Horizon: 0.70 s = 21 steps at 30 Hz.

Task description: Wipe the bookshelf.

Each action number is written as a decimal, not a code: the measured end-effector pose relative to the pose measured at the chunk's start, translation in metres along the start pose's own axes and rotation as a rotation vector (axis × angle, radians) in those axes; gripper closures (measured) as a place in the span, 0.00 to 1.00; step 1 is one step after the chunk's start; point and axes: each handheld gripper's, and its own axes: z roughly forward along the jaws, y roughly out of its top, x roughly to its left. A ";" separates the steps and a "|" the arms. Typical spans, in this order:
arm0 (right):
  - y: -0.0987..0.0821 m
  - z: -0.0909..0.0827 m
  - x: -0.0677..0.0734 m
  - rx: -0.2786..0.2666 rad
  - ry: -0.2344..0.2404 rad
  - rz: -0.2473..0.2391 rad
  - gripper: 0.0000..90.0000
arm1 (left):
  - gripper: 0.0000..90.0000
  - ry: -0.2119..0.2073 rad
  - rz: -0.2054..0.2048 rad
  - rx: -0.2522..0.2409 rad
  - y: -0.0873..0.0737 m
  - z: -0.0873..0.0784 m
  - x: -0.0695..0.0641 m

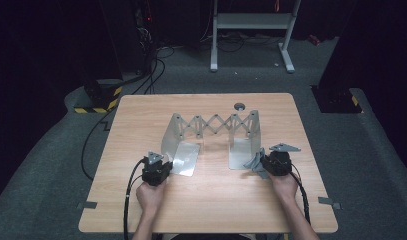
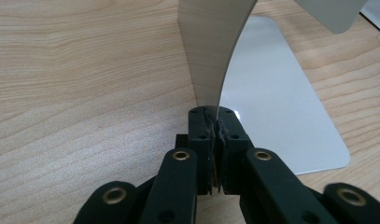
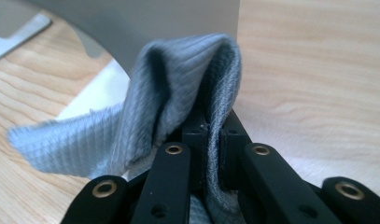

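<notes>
Wood-grain surface point(image 1: 206, 200), dark room, grey carpet all round.
Metal rack point(image 1: 211, 131) stands mid-surface, a white stand point(image 1: 251, 22) on the floor beyond. Left gripper point(image 2: 214, 122) is clamped tight on the rack's left plate edge; right gripper point(image 3: 211, 128) pinches a grey cloth point(image 3: 145, 121) just beside the right plate. No readable writing anywhere.

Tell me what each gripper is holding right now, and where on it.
Left gripper: clamped on the front edge of the grey metal expandable rack's left upright plate. Right gripper: pinching a fold of the grey ribbed cloth.
</notes>
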 end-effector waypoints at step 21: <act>0.041 -0.050 0.003 -0.208 0.036 -0.001 0.94 | 0.94 0.010 0.016 -0.001 0.000 0.000 -0.002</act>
